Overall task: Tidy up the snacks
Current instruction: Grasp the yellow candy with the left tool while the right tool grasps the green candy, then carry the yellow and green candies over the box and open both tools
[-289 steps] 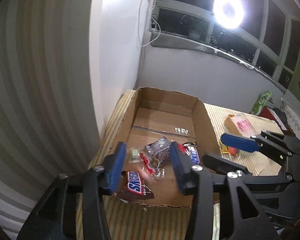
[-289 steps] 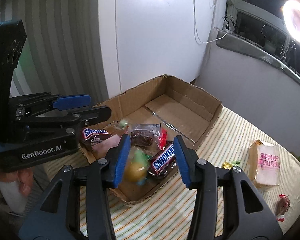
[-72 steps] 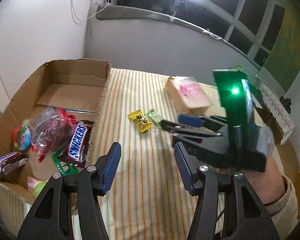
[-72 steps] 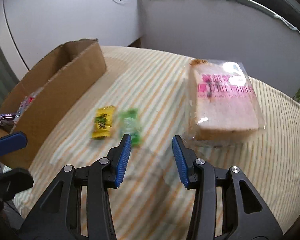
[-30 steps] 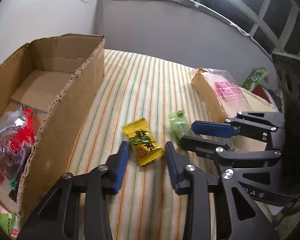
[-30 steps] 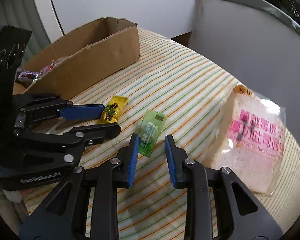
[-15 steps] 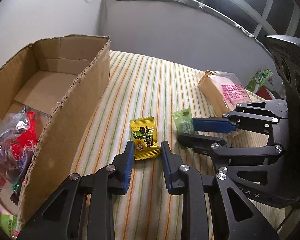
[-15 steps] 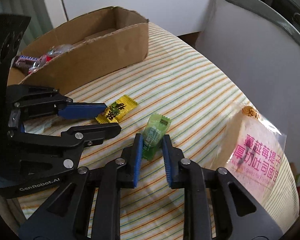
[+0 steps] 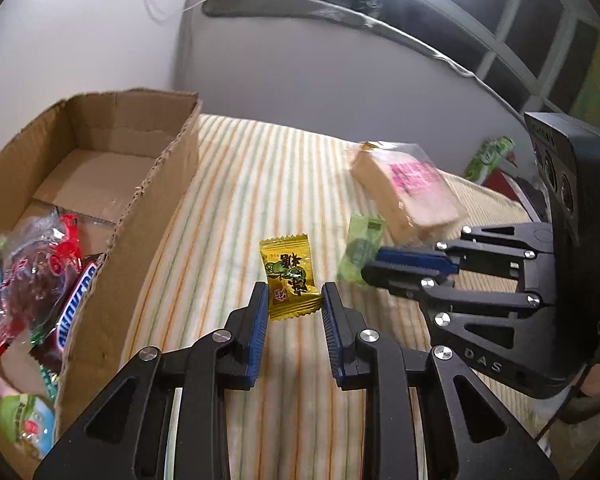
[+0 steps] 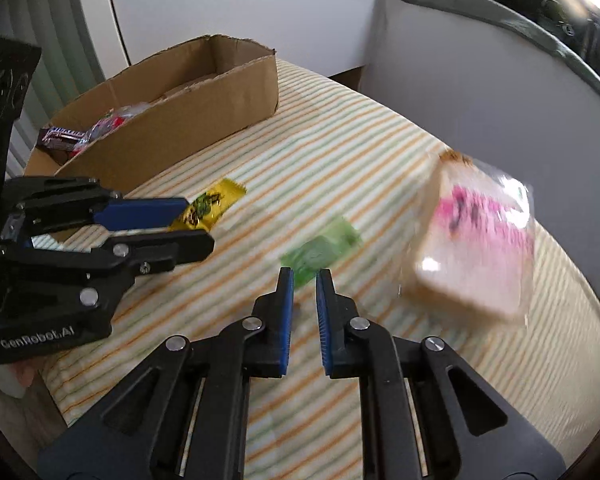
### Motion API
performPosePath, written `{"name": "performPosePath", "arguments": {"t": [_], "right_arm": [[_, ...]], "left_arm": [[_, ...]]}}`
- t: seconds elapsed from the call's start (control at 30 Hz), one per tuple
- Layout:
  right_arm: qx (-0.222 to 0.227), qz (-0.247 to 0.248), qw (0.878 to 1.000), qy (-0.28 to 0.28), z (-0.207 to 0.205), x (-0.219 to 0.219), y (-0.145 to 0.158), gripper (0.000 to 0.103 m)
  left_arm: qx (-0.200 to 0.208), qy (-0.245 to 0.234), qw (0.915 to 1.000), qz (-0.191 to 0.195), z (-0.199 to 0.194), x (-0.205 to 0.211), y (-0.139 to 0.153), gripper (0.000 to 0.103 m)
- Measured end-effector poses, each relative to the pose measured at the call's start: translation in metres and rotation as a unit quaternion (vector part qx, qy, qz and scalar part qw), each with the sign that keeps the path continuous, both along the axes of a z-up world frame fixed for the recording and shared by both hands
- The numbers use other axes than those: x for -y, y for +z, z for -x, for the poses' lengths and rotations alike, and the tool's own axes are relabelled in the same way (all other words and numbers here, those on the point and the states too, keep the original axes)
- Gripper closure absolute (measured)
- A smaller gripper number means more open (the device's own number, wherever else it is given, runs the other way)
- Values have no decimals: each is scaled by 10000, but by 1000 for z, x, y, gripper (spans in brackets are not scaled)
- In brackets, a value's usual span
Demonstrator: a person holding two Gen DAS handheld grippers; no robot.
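My left gripper (image 9: 294, 300) is shut on a yellow candy packet (image 9: 288, 276) and holds it above the striped cloth; the packet also shows in the right wrist view (image 10: 208, 204). My right gripper (image 10: 302, 278) is shut on a green candy packet (image 10: 320, 252), which also shows in the left wrist view (image 9: 360, 248). A cardboard box (image 9: 160, 184) at the left holds Snickers bars (image 9: 74, 308) and several other wrapped snacks. The box also shows in the right wrist view (image 10: 204, 92).
A bagged slice of bread with pink print (image 10: 476, 248) lies on the striped cloth (image 9: 260, 176) to the right. A green packet (image 9: 488, 156) lies at the far right edge. A white wall stands behind the table.
Both grippers have closed on their candies, the left on the yellow packet and the right on the green one, and both have lifted off the cloth.
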State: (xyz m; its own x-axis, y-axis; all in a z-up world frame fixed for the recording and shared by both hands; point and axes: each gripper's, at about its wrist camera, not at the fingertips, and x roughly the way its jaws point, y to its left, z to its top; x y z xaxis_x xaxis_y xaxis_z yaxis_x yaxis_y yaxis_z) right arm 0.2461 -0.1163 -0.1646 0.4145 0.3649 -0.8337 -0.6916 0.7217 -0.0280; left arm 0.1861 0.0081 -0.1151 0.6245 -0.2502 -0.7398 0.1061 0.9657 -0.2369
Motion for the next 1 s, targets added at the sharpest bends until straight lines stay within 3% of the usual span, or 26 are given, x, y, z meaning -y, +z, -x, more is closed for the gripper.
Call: {"name": "performPosePath", "arguments": {"t": [0.17,0.27,0.3,0.37,0.4,0.43,0.5,0.6,0.67,0.7,1.0], "right_arm": [[-199,-141,9992,-308,18,12,-2,94],[-69,-117,9966,-811,12,10,1,94],[-140,-153,9959,-879,9,5,1,89],[-116,-196,9942,-1050,2,-4,2,69],[-184,-259,9935,-1093,-3,-9,1,52],[-310,-283,9921,-1185,-8,-14,-2,47],[-374,-266,9891,-1402,-17,-23,-7,47],[-76,65,9874,-1577,-24,-37,-14,51],[-19,79,9857,-1681,-26,-42,-13,62],[24,114,9854,-1699,-26,-44,-12,82],[16,-158,9825,-1855,-3,-21,-6,82]], "left_arm": [[144,-122,9998,1,18,3,10,78],[185,-143,9997,-6,27,0,14,78],[202,-130,9997,4,29,-2,15,78],[254,-99,9996,45,36,-6,21,78],[291,-77,9995,61,40,-10,23,78],[303,-64,9995,72,41,-10,25,78],[348,-38,9993,115,48,-17,29,78],[412,-22,9990,157,54,-20,34,78],[430,-26,9989,185,56,-22,35,78],[435,-36,9988,204,57,-24,36,78],[502,4,9982,329,64,-36,39,78]]}}
